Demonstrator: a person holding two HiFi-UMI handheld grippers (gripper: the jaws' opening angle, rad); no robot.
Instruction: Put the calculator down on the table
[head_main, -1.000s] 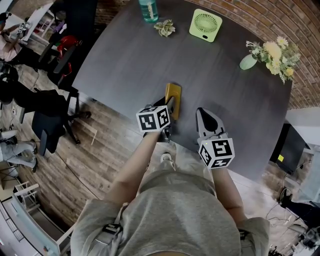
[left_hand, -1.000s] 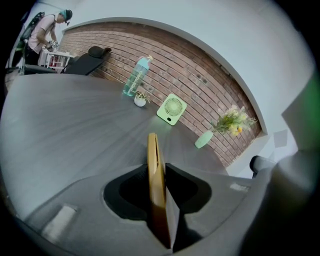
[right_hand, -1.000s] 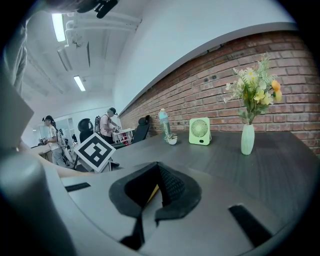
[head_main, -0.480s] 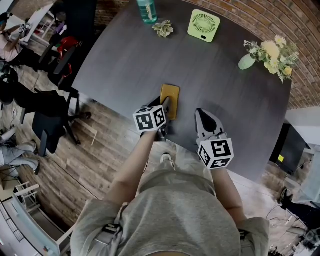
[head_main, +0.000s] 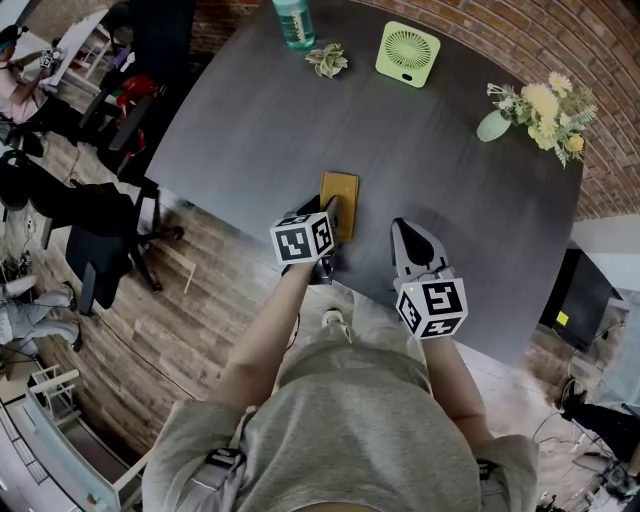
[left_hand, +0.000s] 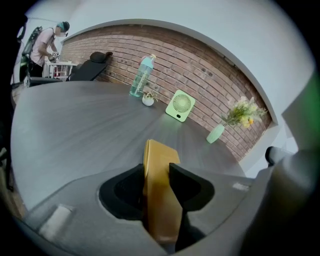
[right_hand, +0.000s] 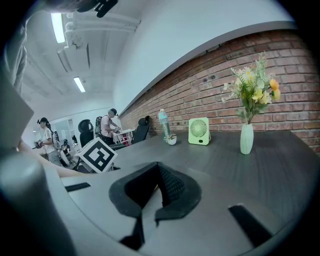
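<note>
Inside the left claw (left_hand: 157, 169), jaws just spreading, sits a slim mustard-yellow calculator (head_main: 340, 189).

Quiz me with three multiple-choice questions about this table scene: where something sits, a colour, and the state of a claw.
1. Where is the green fan? A) far side of the table B) on the floor C) in a claw
2. Colour of the calculator? A) red B) yellow C) blue
3. Jaws of the right claw are? A) wide apart B) gripping the fan C) together, empty

A: it stands between bottle and flowers.
B: it shows yellow on the grey top.
C: they meet with nothing between.
</note>
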